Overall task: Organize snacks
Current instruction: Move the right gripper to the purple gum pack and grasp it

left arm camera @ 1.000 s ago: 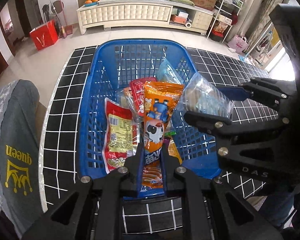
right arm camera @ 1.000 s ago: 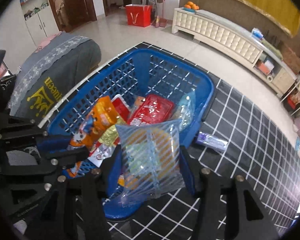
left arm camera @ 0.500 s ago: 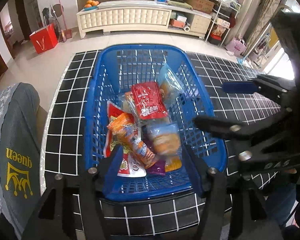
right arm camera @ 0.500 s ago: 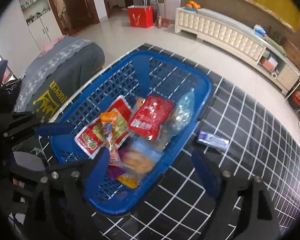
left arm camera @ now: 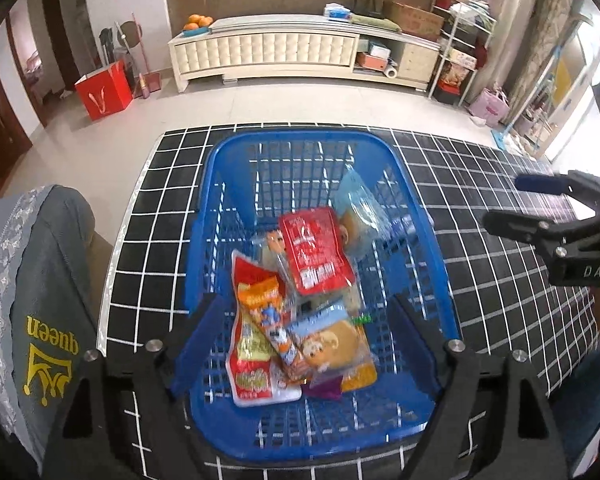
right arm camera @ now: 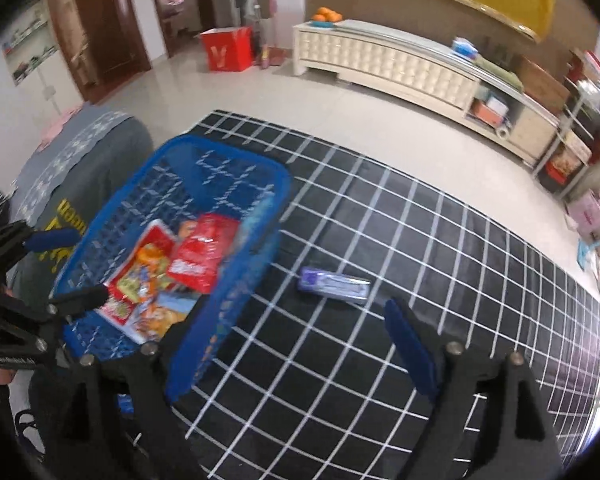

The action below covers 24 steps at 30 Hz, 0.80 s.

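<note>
A blue plastic basket [left arm camera: 220, 184] stands on a black table with a white grid [left arm camera: 148, 216]. It holds several snack packs, among them a red pack [left arm camera: 314, 254], an orange pack [left arm camera: 268, 312] and a clear bread bag [left arm camera: 332, 340]. My left gripper [left arm camera: 306, 344] is open and empty above the basket's near end. My right gripper [right arm camera: 292, 344] is open and empty, right of the basket [right arm camera: 236, 280]. A purple snack bar [right arm camera: 334, 282] lies on the table ahead of it. The right gripper also shows in the left wrist view [left arm camera: 540, 204].
A grey cushioned chair back with yellow "queen" print [left arm camera: 32, 300] stands at the table's left side. Across the floor are a white cabinet [left arm camera: 300, 48], a red bag [left arm camera: 104, 92] and shelves [left arm camera: 460, 60].
Both grippers opened and dropped their packs into the basket: the orange pack from the left, the clear bag from the right. The right gripper then swung right toward the purple bar.
</note>
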{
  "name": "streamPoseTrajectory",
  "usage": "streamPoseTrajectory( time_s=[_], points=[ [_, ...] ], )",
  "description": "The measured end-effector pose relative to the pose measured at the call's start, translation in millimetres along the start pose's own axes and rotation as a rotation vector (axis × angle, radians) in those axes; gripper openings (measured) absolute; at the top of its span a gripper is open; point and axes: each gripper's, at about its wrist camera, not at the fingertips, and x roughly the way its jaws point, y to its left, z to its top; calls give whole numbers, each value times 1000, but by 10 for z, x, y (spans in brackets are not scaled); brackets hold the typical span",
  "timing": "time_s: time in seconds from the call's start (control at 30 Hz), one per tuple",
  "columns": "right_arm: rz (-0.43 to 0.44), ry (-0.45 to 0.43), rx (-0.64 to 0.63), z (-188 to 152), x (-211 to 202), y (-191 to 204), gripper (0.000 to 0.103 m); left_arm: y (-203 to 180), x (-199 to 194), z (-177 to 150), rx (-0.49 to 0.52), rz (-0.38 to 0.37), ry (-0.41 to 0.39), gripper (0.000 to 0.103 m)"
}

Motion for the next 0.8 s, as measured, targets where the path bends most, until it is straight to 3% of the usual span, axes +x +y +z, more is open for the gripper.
streamPoseTrajectory(
  time_s=[0.23, 0.5, 0.63, 0.73, 0.8],
  points=[
    [-5, 32, 47, 12, 294, -264, 88, -30, 287, 206, -1, 29, 29, 82],
    [3, 82, -134, -57, 648, -324, 88, 54, 593, 278, -12, 43, 73, 82],
    [4, 117, -208, -38, 884, -358, 88, 28, 679, 275, 26, 55, 61, 91],
    [29, 131, -246, -17, 1047, -374, 88, -10, 767, 268, 43, 47, 99, 102],
    [46, 147, -296, -10, 1163, -355, 88, -56, 772, 285, 64, 58, 95, 103]
  ],
)
